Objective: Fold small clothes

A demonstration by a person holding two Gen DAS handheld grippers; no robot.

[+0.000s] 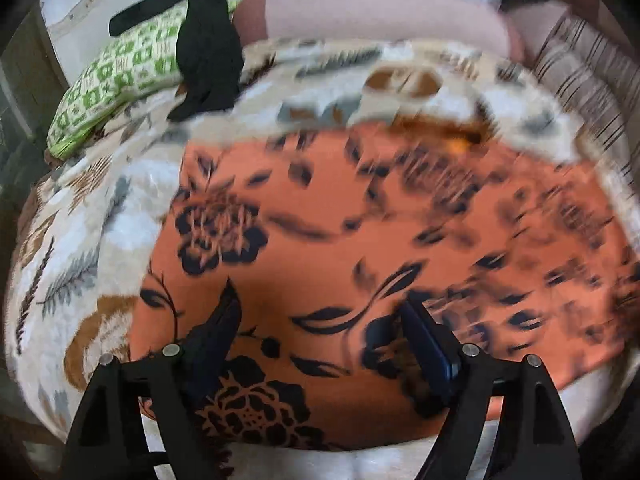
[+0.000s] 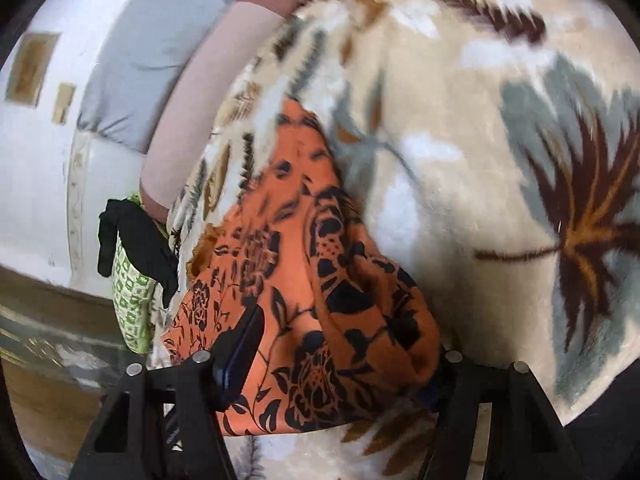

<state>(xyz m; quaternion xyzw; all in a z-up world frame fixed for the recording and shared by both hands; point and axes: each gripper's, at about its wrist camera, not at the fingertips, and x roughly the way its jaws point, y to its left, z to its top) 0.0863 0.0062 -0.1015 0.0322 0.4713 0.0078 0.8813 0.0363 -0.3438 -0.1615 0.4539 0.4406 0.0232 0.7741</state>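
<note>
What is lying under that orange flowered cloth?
The orange flowered cloth lies on a cream leaf-patterned blanket, which shows all around its edges. Whatever sits directly beneath the cloth's middle is covered and cannot be seen.

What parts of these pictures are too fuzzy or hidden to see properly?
- Left wrist view: the far right side of the orange black-flowered cloth is smeared by motion blur.
- Right wrist view: the right tool has one finger hidden behind that bunched cloth.
- Both views: the green-and-white patterned fabric is partly covered by a black garment.

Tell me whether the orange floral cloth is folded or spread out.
Partly folded. The orange floral cloth lies mostly flat on the blanket in the left wrist view, but the right wrist view shows one side doubled over in thick bunched folds.
</note>
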